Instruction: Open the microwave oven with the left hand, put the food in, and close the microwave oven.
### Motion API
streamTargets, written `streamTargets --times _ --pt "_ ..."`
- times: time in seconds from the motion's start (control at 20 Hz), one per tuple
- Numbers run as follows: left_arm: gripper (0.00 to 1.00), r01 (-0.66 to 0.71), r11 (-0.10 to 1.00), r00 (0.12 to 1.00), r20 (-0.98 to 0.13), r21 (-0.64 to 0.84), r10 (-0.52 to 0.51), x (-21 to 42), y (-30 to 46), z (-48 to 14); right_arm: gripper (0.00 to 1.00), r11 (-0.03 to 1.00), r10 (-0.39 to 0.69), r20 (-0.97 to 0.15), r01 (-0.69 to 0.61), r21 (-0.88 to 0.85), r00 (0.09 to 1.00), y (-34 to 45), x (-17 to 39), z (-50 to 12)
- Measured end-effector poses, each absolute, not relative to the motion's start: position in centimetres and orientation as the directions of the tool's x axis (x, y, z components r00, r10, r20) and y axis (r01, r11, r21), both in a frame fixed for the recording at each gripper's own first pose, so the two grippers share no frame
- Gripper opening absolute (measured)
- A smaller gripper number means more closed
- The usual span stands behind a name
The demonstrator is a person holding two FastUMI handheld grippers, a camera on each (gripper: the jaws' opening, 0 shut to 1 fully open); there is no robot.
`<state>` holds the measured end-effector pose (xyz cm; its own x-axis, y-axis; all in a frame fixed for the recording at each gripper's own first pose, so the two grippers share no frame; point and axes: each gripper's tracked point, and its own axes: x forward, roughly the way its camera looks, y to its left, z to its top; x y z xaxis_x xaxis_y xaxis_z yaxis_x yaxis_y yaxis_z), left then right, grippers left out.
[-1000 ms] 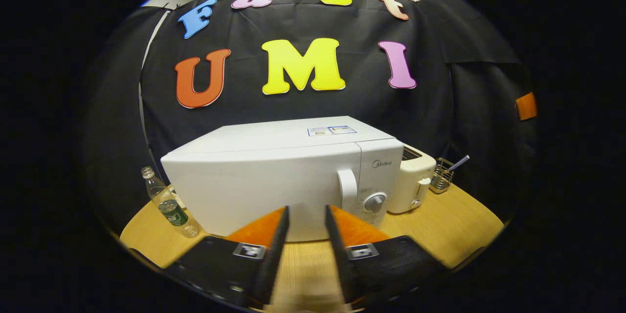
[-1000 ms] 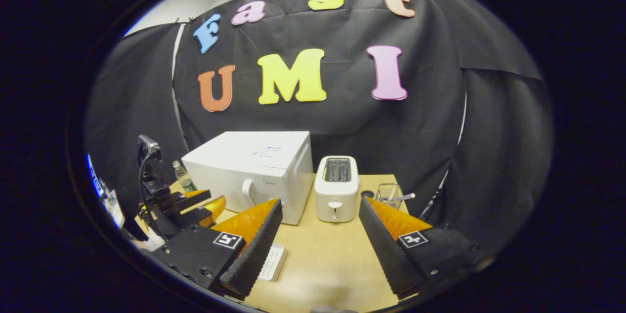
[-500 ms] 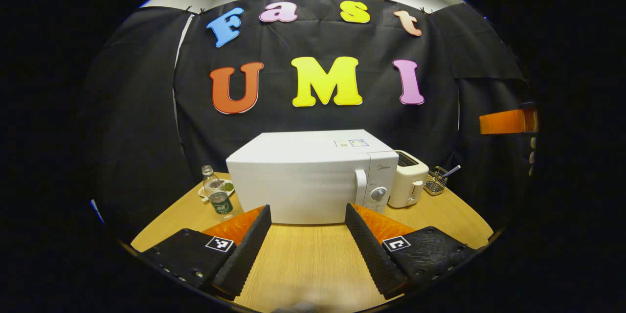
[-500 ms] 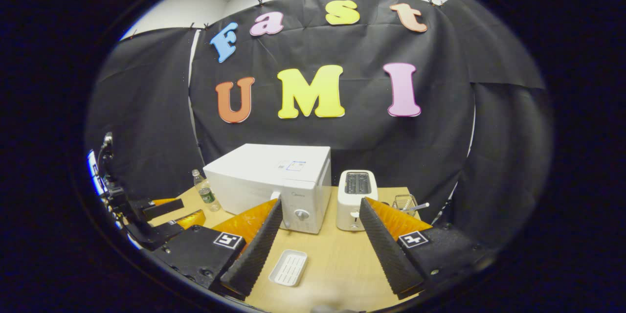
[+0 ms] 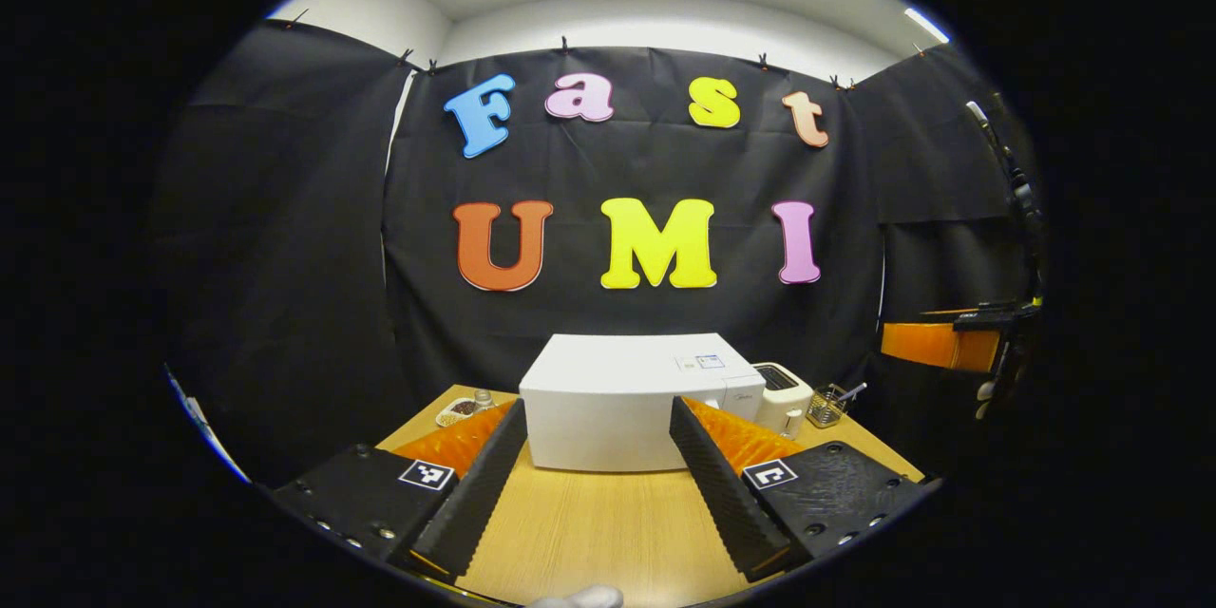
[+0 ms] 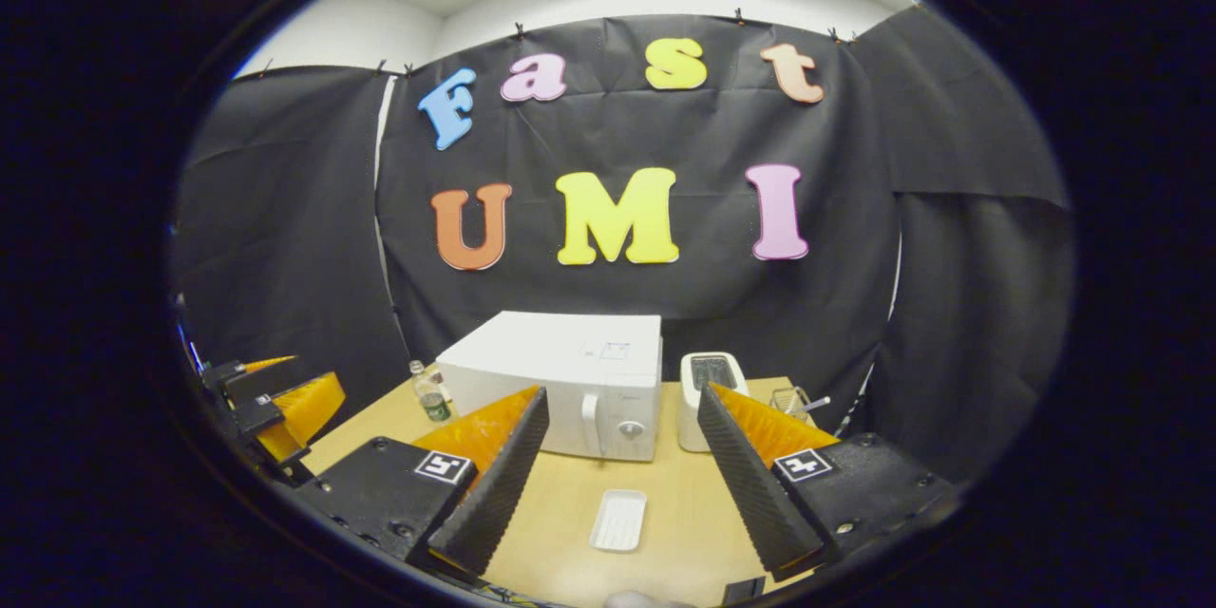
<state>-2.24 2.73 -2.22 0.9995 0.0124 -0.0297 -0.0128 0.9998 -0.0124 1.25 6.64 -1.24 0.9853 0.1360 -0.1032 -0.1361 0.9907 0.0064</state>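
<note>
The white microwave (image 5: pixel 617 399) stands shut at the middle of the wooden table (image 5: pixel 589 532); its door handle (image 6: pixel 591 423) and knob (image 6: pixel 630 428) face the front. A small plate of food (image 5: pixel 460 408) lies left of it, beside a water bottle (image 6: pixel 433 399). My left gripper (image 5: pixel 597 407) is open and empty, well back from the microwave; it also appears at the far left as the left gripper (image 6: pixel 280 404) in the right gripper view. My right gripper (image 6: pixel 622 394) is open and empty above the table's front; the left gripper view catches it at the right edge (image 5: pixel 940 344).
A white toaster (image 6: pixel 708 385) stands right of the microwave, with a wire utensil basket (image 6: pixel 791 399) beyond it. A small white ridged tray (image 6: pixel 618 520) lies on the table in front of the microwave. Black cloth walls close the booth behind and at the sides.
Both grippers have drawn back from the microwave, which now looks much smaller. The left gripper's fingers spread from a narrow gap to wide. The microwave door stayed shut.
</note>
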Motion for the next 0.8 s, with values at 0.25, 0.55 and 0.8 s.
streamTargets --times 0.25,0.55,0.8 --pt "0.94 0.009 1.000 1.000 -0.016 -0.001 -0.009 -3.6 3.7 0.1 0.91 0.989 0.145 -0.071 -0.146 -0.015 0.987 8.8 -0.7 1.0" --pt "0.94 -0.013 1.000 1.000 0.019 -0.008 0.013 -3.1 4.3 2.6 1.00 0.990 0.131 -0.050 -0.133 -0.041 0.990 7.7 -1.2 2.6" --pt "0.94 -0.012 1.000 0.999 0.031 -0.001 0.012 -2.7 4.3 3.1 0.91 0.992 0.122 -0.040 -0.123 -0.024 0.992 6.9 -1.0 3.3"
